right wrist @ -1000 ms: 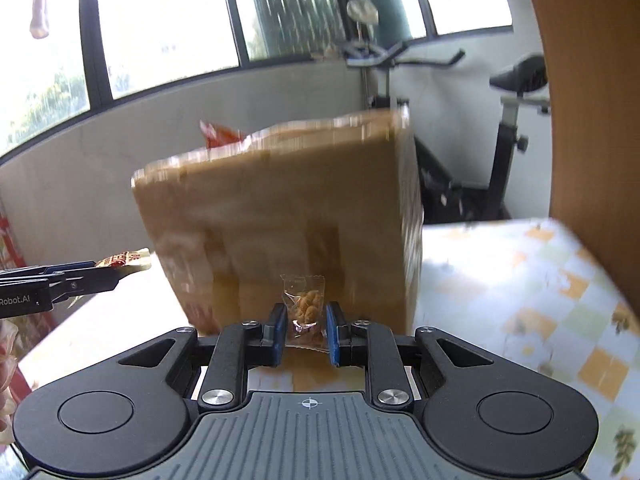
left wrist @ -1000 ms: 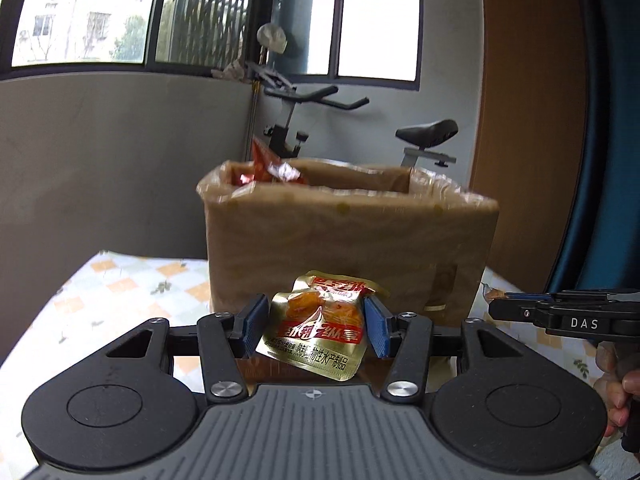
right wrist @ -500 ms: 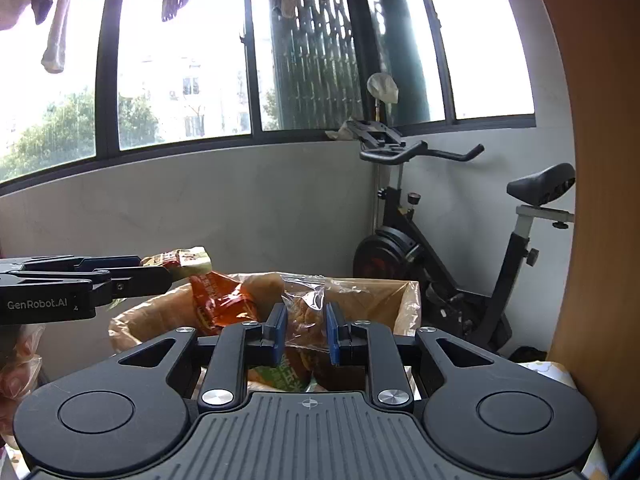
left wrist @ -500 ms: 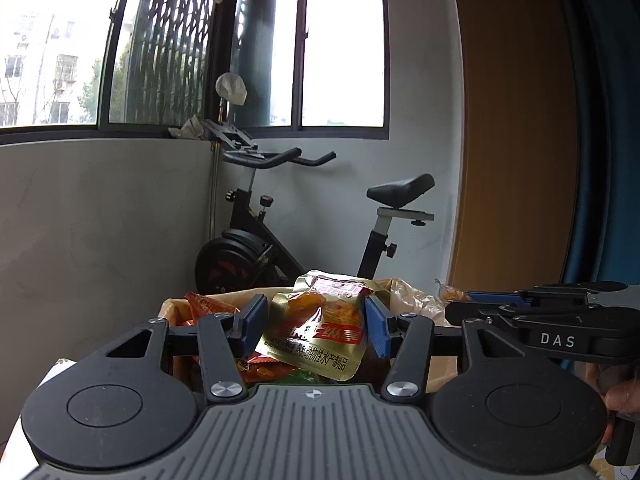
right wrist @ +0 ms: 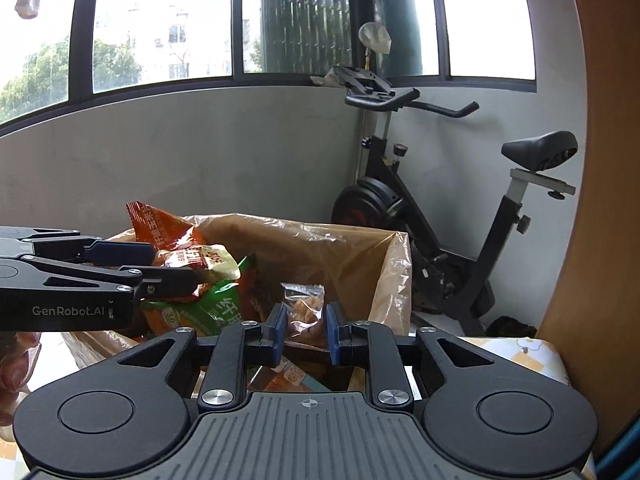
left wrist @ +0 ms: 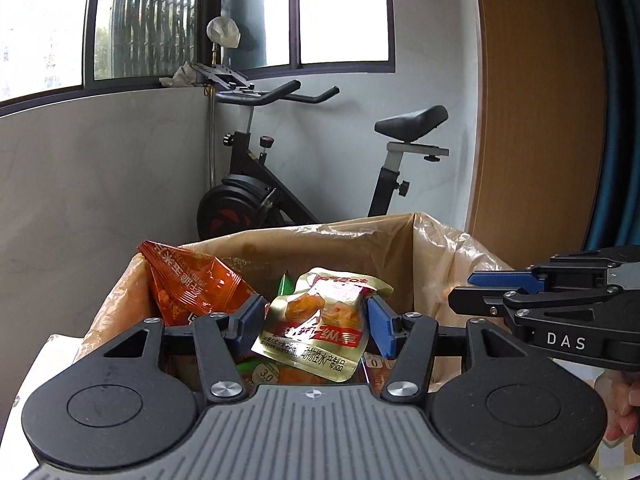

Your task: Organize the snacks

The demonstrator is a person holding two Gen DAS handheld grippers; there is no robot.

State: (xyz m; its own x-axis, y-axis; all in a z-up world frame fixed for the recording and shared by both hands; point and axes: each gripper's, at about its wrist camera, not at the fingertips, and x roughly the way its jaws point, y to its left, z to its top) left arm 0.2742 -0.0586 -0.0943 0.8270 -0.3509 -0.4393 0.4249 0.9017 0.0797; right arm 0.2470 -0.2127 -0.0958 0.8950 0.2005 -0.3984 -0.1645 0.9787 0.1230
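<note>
Left wrist view: both grippers over the box

Left gripper [left wrist: 314, 318] has its jaws opening, the gold pouch [left wrist: 316, 322] between them, above the lined box [left wrist: 404, 248]. Right gripper [right wrist: 305, 330] is clamped on a clear packet [right wrist: 306, 312] over the same box. An orange bag [left wrist: 188, 284] stands inside.

Your left gripper [left wrist: 314, 322] hangs over the open box [left wrist: 436, 264], a snack pouch [left wrist: 320, 320] between its opening jaws. Your right gripper [right wrist: 306, 330] is beside it over the same box, clamped on a small packet [right wrist: 306, 312]. More snack bags [left wrist: 188, 284] lie inside; an exercise bike [right wrist: 440, 216] stands behind.
</note>
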